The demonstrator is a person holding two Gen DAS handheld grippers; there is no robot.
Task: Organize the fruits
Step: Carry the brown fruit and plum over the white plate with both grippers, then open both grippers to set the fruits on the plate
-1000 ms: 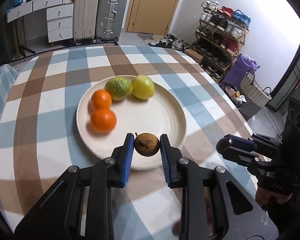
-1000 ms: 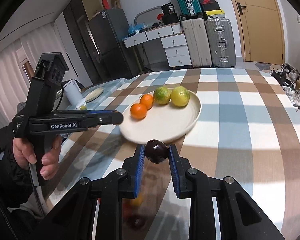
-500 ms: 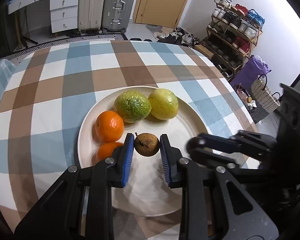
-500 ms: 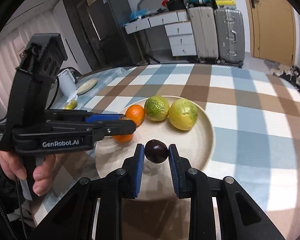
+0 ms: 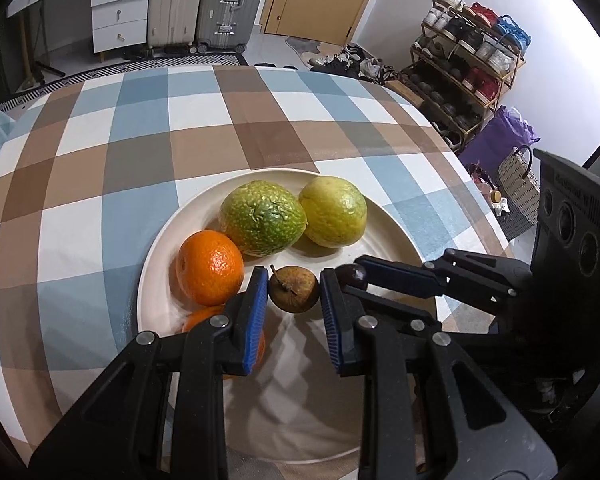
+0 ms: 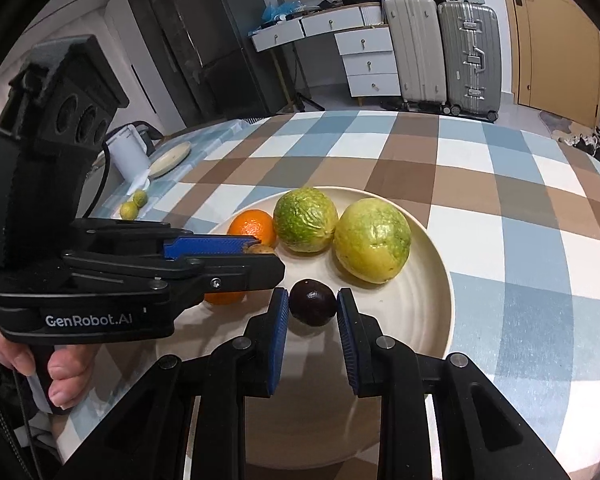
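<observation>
A cream plate (image 5: 396, 236) (image 6: 440, 280) on the checked tablecloth holds a green fruit (image 5: 263, 218) (image 6: 305, 219), a yellow-green fruit (image 5: 334, 211) (image 6: 373, 240) and two oranges (image 5: 209, 267) (image 6: 253, 225). My left gripper (image 5: 294, 292) is shut on a small brown fruit (image 5: 294, 289) just above the plate's middle. My right gripper (image 6: 313, 306) is shut on a dark purple fruit (image 6: 313, 302) beside it over the plate. The second orange (image 5: 204, 317) is partly hidden under my left fingers.
Two small green fruits (image 6: 134, 204), a small plate (image 6: 170, 156) and a white kettle (image 6: 128, 154) sit on the table's far left. Suitcases (image 5: 204, 0) and drawers stand behind the table. A shoe rack (image 5: 468, 56) and a basket stand at the right.
Both grippers have moved forward and lowered over the plate with their fruits still held. They now sit side by side near the plate's middle.
</observation>
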